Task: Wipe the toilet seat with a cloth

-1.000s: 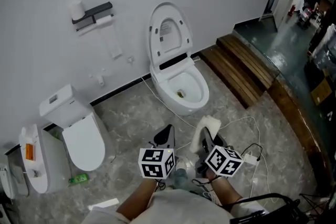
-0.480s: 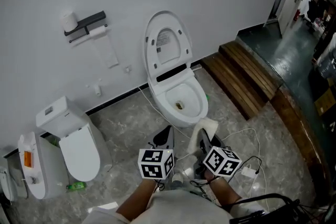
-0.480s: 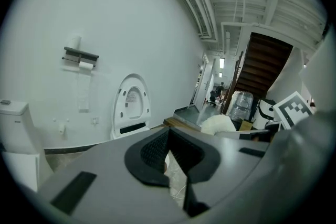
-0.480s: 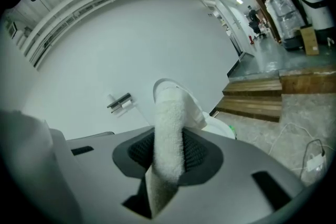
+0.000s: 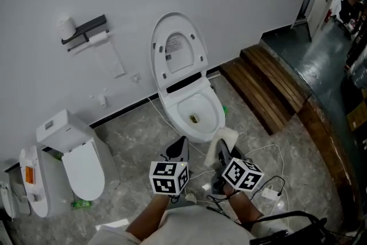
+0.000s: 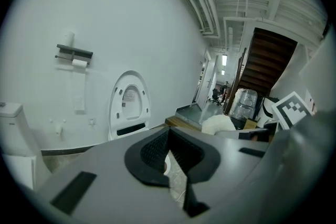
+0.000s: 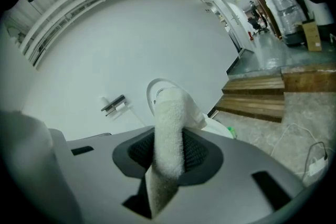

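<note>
Right gripper point(image 5: 223, 152) pinches cloth point(image 7: 169, 128), wad ahead of jaws; left gripper point(image 6: 169, 139) pressed together, empty. Land wad flat on toilet seat point(image 5: 214, 102) — not jaw tips.

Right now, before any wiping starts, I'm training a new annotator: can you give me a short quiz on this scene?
1. True or false: the lid of the toilet ahead is shut.
2. What is clamped in the right gripper?
3. The left gripper is: A open, B shut and empty, C shut on a brush.
Key: 1 false, it stands raised; 2 the cloth; 3 B.
</note>
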The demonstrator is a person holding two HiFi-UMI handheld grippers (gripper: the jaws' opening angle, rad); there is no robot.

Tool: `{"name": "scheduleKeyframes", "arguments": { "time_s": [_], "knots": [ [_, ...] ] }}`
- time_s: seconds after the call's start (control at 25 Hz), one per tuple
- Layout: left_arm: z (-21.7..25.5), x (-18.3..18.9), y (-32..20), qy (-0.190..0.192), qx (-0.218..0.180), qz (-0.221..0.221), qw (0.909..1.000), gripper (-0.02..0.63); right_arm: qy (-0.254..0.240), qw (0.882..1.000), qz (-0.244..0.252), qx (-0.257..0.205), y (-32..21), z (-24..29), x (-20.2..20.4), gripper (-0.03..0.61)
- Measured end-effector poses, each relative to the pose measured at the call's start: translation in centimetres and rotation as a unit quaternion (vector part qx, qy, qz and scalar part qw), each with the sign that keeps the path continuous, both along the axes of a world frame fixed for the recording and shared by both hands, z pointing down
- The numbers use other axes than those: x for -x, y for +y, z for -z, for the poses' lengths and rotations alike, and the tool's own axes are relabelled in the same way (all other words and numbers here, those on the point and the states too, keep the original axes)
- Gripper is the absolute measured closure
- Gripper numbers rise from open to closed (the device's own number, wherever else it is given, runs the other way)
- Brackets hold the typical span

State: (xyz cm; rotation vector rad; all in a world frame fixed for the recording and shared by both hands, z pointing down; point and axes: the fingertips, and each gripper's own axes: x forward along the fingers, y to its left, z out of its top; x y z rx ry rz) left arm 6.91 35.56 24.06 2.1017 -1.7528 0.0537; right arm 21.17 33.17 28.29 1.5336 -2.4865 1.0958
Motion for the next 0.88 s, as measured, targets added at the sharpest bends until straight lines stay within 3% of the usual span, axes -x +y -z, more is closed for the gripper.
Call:
{"name": "scheduleKeyframes", "arguments": {
  "time_s": [0.4,0.88],
  "knots": [
    [0.8,0.5,-2.2,-0.028,0.003,-0.003,0.9996,0.617,-0.023,1.000,-0.008,0.014,-2.1,-0.6,-0.3,0.479],
    [1.6,1.1,-8.7,-0.024,-0.017,-0.026,0.9992,0.618,-0.030,0.999,-0.032,0.009,-7.8,-0.3,1.1,0.479]
  ]
}}
